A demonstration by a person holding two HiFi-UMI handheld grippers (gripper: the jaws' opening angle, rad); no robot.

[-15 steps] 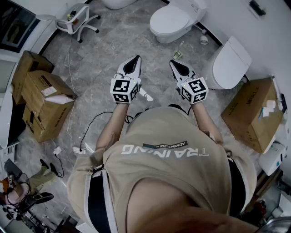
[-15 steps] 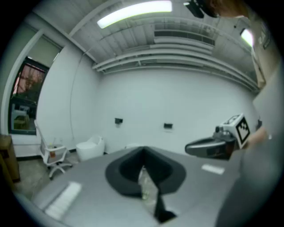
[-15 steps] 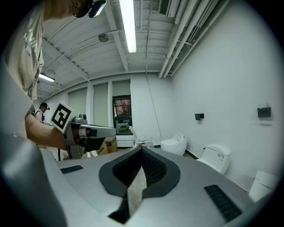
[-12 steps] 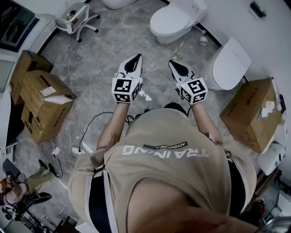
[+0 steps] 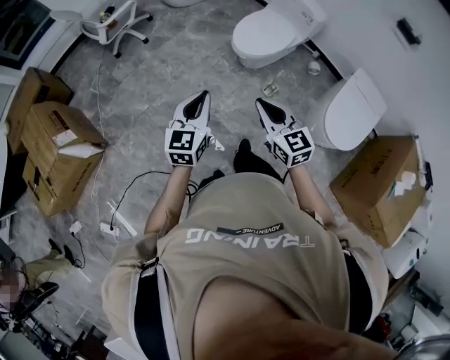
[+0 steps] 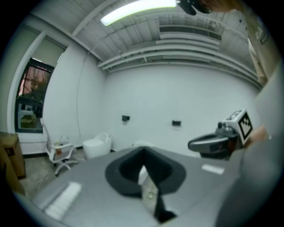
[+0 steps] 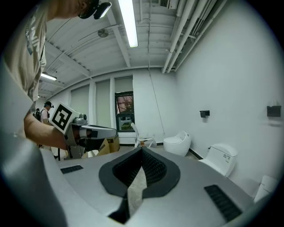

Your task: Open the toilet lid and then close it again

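Two white toilets stand along the right wall, both with lids down. The nearer toilet [image 5: 349, 109] is right of my right gripper and apart from it. The farther toilet [image 5: 271, 31] [image 7: 223, 157] is ahead at the top. My left gripper [image 5: 202, 95] [image 6: 143, 151] and right gripper [image 5: 259, 103] [image 7: 142, 149] are held side by side over the grey floor, both shut with nothing between the jaws. In the left gripper view the right gripper [image 6: 213, 144] shows at the right, and in the right gripper view the left gripper [image 7: 91, 132] shows at the left.
Cardboard boxes [image 5: 53, 151] are stacked at the left and another box [image 5: 376, 186] sits at the right beside the nearer toilet. A white swivel chair [image 5: 112, 21] stands at the back left. Cables and a power strip [image 5: 116, 225] lie on the floor.
The person has stepped forward, so the floor and boxes have slid down and left in the head view. Both grippers stay shut, side by side, now slightly higher in the picture.
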